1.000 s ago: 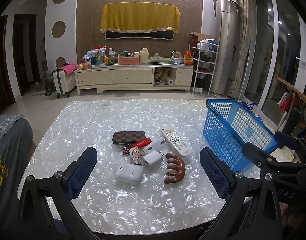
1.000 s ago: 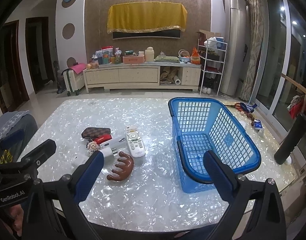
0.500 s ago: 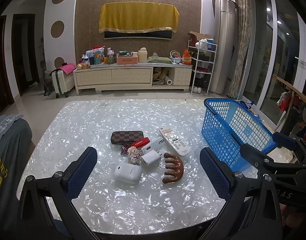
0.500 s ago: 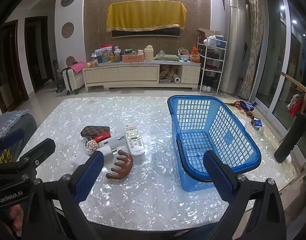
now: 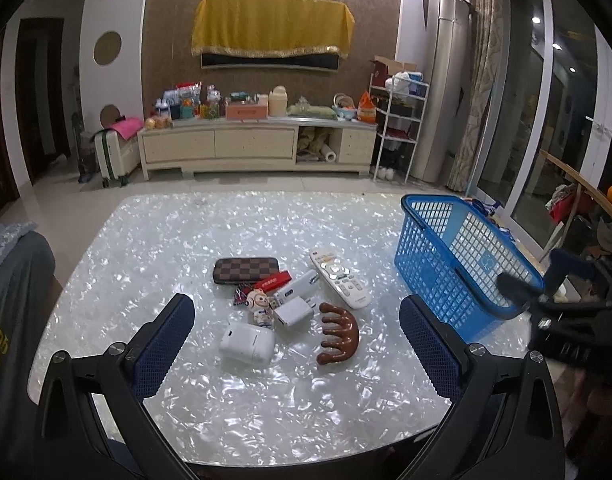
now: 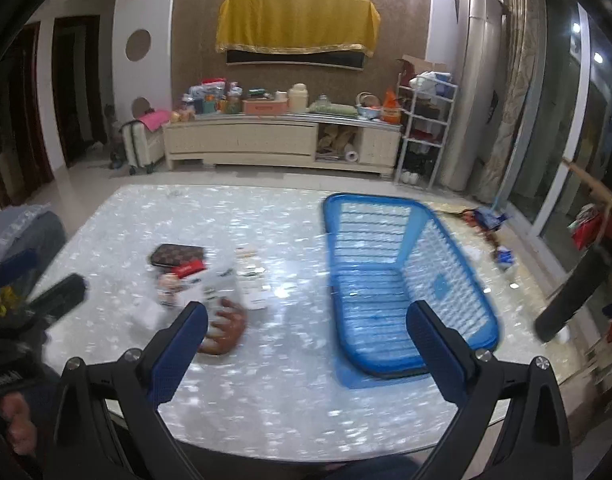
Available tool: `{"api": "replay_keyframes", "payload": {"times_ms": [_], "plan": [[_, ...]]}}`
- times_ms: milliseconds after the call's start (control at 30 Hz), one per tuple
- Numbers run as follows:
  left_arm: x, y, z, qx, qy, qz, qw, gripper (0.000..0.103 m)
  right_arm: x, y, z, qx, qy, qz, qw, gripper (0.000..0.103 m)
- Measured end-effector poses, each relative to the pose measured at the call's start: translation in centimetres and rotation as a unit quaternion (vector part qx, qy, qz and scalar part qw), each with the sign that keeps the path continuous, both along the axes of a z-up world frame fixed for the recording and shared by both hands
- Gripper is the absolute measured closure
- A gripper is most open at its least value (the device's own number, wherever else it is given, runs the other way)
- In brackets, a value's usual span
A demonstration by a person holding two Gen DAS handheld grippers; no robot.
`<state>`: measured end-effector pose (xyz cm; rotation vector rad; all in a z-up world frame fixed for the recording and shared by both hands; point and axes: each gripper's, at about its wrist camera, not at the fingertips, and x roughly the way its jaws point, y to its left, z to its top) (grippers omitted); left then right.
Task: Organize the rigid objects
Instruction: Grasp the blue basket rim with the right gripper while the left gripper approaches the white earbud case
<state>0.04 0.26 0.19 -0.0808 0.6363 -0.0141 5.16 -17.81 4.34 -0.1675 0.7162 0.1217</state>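
Observation:
A cluster of small objects lies mid-table: a checkered wallet (image 5: 245, 269), a white remote (image 5: 339, 278), a brown wooden comb (image 5: 340, 334), a white case (image 5: 247, 343), a white charger (image 5: 295, 313), a small figurine (image 5: 260, 304) and a red stick (image 5: 272, 281). A blue basket (image 5: 458, 264) stands to their right. My left gripper (image 5: 296, 340) is open and empty, just short of the cluster. My right gripper (image 6: 306, 344) is open and empty, between the comb (image 6: 224, 330) and the basket (image 6: 406, 280); this view is motion-blurred.
The pearly table (image 5: 186, 236) ends close in front of both grippers. A grey cushioned seat (image 5: 10, 280) sits at the table's left edge. A TV cabinet (image 5: 258, 144) and a white shelf rack (image 5: 398, 128) stand across the room.
The right gripper has moved forward and tilted down toward the table; its view is now blurred. The left gripper has barely moved. Both stay open.

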Motion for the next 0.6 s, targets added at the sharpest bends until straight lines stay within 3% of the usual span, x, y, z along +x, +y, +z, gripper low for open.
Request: {"api": "replay_keyframes", "payload": {"times_ms": [300, 600], "plan": [[3.5, -0.3, -3.4, -0.006, 0.069, -0.028, 0.9972, 0.000, 4.8, -5.6, -0.7, -0.073, 0.059, -0.052, 0.994, 0.003], [6.4, 0.4, -6.6, -0.001, 0.118, -0.029, 0.9925, 0.000, 9.3, -8.9, -3.2, -0.123, 0.144, -0.048, 0.981, 0.003]]}}
